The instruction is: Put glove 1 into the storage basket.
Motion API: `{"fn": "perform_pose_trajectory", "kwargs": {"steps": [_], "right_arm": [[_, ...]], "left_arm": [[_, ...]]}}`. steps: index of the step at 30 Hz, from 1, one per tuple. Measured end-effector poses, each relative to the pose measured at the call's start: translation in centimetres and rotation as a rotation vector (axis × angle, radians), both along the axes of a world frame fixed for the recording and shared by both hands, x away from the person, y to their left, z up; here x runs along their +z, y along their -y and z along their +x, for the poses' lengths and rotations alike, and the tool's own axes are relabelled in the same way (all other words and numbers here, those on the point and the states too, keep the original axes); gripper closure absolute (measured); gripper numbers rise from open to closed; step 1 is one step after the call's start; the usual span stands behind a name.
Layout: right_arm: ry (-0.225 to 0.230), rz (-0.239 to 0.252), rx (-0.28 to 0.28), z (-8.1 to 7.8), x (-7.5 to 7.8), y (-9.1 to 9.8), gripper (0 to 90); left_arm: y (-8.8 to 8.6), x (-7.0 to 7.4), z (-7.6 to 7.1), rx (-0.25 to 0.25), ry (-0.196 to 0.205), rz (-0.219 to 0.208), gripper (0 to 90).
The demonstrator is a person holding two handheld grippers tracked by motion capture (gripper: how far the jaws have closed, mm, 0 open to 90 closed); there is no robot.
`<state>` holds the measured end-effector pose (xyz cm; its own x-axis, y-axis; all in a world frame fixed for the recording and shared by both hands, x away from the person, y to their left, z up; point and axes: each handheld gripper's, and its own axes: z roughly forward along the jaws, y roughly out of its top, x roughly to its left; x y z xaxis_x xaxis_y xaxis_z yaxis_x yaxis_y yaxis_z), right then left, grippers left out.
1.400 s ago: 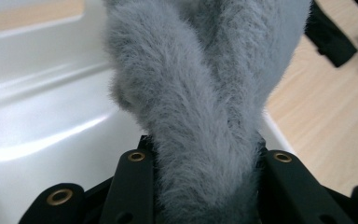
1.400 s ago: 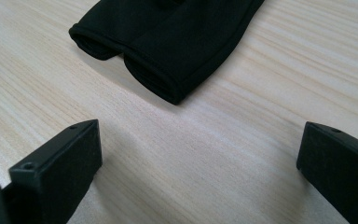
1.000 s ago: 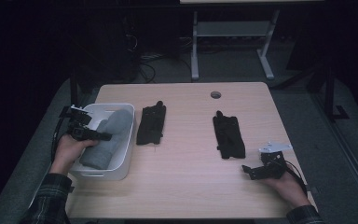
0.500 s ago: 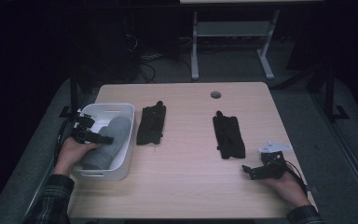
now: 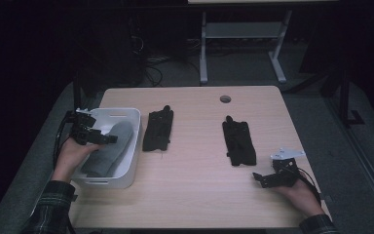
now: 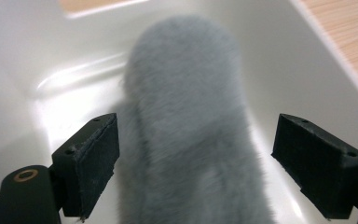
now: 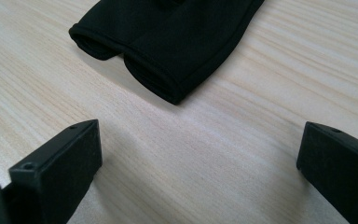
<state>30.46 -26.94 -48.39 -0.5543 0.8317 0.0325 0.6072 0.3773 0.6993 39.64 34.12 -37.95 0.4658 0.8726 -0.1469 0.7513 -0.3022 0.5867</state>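
A grey fuzzy sock [image 5: 112,146] lies in the white bin [image 5: 126,113] at the table's left. My left gripper [image 5: 108,139] hovers over it from the bin's left rim. In the left gripper view the grey sock [image 6: 186,121] runs between the jaws of my left gripper [image 6: 198,135], which have just been opening; the pads stand apart from it, so the gripper is open. My right gripper [image 5: 259,179] rests open near the front right edge. In the right gripper view the cuffs of a black pair of socks [image 7: 168,42] lie ahead of my right gripper [image 7: 200,149].
Two black pairs of socks lie flat on the wooden table [image 5: 199,190], one [image 5: 158,129] just right of the bin and one [image 5: 239,142] right of centre. A round cable hole [image 5: 225,99] sits near the far edge. Dark floor, cables and a white stand lie beyond.
The left gripper has lifted slightly and drawn back toward the bin's left rim; the grey sock stays in the bin. The right hand has not moved.
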Motion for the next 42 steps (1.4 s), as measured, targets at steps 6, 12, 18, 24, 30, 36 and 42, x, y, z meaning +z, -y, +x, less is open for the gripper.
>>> {"fn": "perform_pose_trajectory", "kwargs": {"steps": [6,12,18,24,30,36,42], "right_arm": [[0.0,0.0,0.0,0.0,0.0,0.0,0.0],[0.0,0.0,0.0,0.0,0.0,0.0,0.0],[0.0,0.0,0.0,0.0,0.0,0.0,0.0],[0.0,0.0,0.0,0.0,0.0,0.0,0.0],[-0.001,0.0,0.0,0.0,0.0,0.0,0.0],[0.0,0.0,0.0,0.0,0.0,0.0,0.0],[-0.001,0.0,0.001,0.0,0.0,0.0,0.0]], "left_arm": [[2.3,1.4,-0.5,-0.068,0.047,-0.04,13.8],[5.2,2.5,-1.0,-0.145,0.088,-0.075,13.8],[8.0,3.1,-1.9,-0.201,0.119,-0.09,13.2],[10.8,3.2,-2.8,-0.263,0.141,-0.104,12.9],[13.4,2.5,-3.9,-0.321,0.139,-0.116,13.0],[16.2,1.2,-5.0,-0.377,0.136,-0.101,13.0],[18.3,-0.5,-5.7,-0.416,0.128,-0.089,13.1]]}}
